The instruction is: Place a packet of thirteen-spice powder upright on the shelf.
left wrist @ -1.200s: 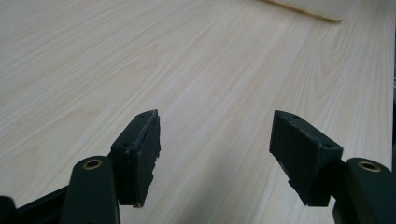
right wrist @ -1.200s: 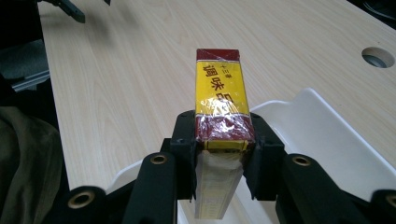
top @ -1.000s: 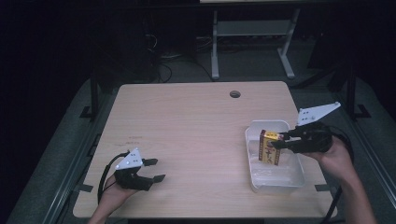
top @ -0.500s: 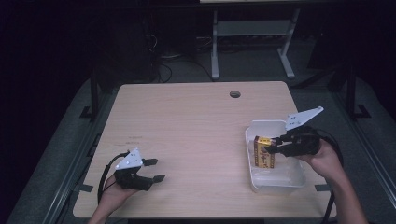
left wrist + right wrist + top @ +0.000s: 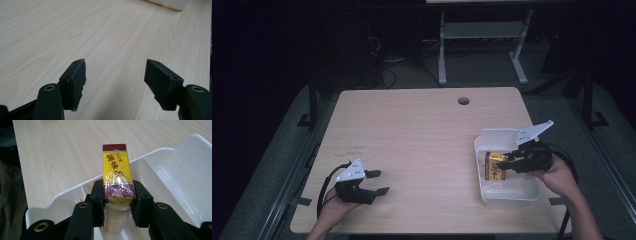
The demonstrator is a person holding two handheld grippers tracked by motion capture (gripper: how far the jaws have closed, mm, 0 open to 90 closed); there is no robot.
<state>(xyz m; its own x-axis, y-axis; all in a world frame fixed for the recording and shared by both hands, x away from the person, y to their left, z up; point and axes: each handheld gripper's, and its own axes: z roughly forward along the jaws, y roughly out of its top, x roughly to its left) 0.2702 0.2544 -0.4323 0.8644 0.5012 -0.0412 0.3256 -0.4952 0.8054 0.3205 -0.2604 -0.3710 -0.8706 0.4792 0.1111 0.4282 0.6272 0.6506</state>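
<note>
Right gripper (image 5: 117, 202): jaws clamped on the box (image 5: 116, 176) at its near end, held over the white tray (image 5: 492, 137) at table's right-near side. Box is film-wrapped card: light, stiff, prob. slippery, so grip the narrow sides w/ moderate force. Left gripper (image 5: 115, 82): jaws apart, empty, over bare table (image 5: 412, 130), left-near.

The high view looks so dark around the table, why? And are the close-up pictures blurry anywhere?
In the high view, light falls on the table while the floor and room behind sit in deep shadow. In the right gripper view, the yellow and red box is sharp, with glare on its plastic wrap and on the white tray. In the left gripper view, the wood grain is sharp and the left gripper slightly soft.
</note>
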